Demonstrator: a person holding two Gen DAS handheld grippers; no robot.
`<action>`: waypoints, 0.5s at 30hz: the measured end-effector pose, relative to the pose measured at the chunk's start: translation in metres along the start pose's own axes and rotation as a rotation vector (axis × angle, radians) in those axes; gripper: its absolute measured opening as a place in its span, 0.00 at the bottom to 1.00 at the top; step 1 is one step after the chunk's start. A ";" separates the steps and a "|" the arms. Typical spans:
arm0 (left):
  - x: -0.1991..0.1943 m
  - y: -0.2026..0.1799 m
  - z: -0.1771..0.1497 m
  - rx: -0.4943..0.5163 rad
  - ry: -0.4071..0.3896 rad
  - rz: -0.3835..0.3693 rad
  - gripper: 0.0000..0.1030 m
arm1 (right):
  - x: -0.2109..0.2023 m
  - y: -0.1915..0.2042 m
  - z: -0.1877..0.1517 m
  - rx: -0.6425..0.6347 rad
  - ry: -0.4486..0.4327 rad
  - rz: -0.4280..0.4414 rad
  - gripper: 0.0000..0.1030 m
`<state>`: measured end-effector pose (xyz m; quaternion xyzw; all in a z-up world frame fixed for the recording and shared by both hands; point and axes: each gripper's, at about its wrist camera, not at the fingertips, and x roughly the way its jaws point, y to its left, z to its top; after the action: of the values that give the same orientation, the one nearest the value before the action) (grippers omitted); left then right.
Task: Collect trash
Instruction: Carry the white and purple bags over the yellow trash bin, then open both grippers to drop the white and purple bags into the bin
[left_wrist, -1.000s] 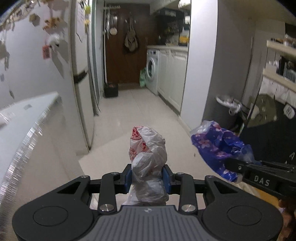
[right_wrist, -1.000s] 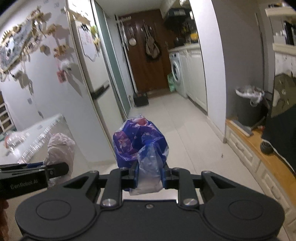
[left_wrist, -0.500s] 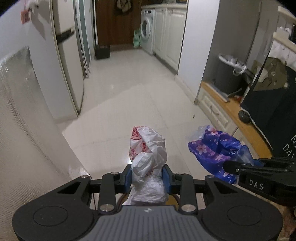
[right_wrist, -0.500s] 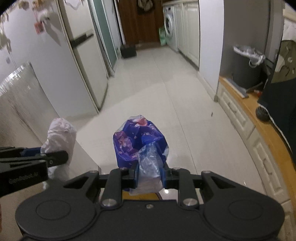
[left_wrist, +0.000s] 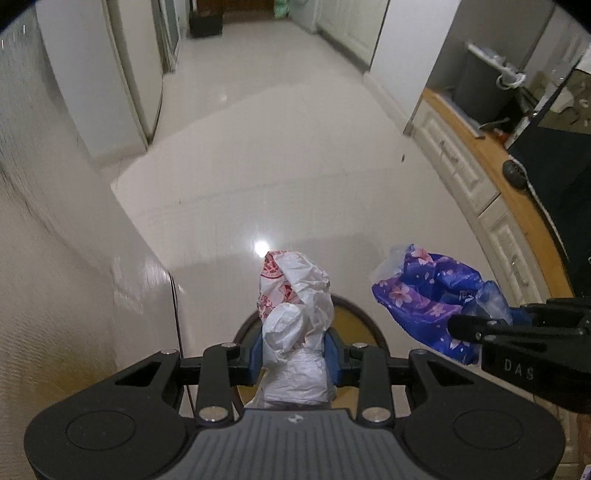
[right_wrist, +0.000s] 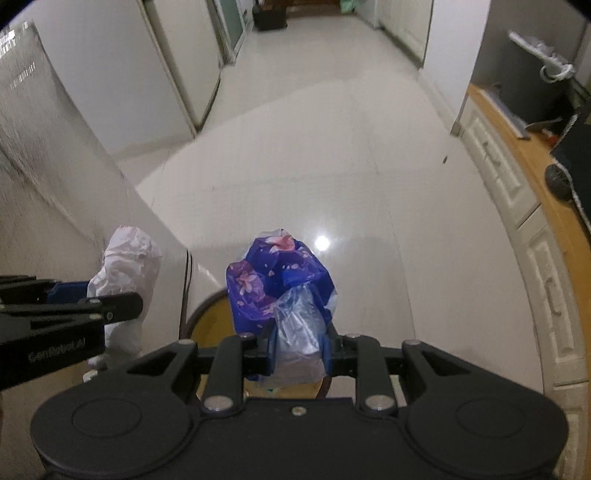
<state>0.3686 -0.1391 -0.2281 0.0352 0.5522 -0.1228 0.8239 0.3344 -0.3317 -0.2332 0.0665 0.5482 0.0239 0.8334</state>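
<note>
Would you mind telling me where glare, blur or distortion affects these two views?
Left wrist view: a glare spot on the floor just beyond the white bag, left wall smeared. Right wrist view: similar glare spot beside the purple floral bag; fisheye bends the cabinets.

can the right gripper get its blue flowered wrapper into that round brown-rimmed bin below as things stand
Probably yes. The right gripper, shut on the blue flowered wrapper, hangs over the bin, whose open mouth shows nothing covering it. The left gripper sits beside it, apart.

Glossy pale tile floor (left_wrist: 295, 155); white cabinets (right_wrist: 495, 162) right; fridge (left_wrist: 122, 74), probably, left.
</note>
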 end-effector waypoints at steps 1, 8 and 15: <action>0.005 0.004 -0.001 -0.010 0.015 -0.004 0.35 | 0.007 0.002 0.000 -0.010 0.020 -0.003 0.24; 0.039 0.017 -0.005 -0.041 0.078 -0.058 0.35 | 0.042 0.012 -0.002 -0.059 0.121 -0.032 0.25; 0.063 0.017 -0.005 -0.007 0.087 -0.069 0.35 | 0.066 0.013 -0.001 -0.087 0.178 -0.071 0.26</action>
<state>0.3908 -0.1324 -0.2888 0.0184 0.5889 -0.1475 0.7944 0.3600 -0.3117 -0.2921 0.0083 0.6206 0.0240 0.7837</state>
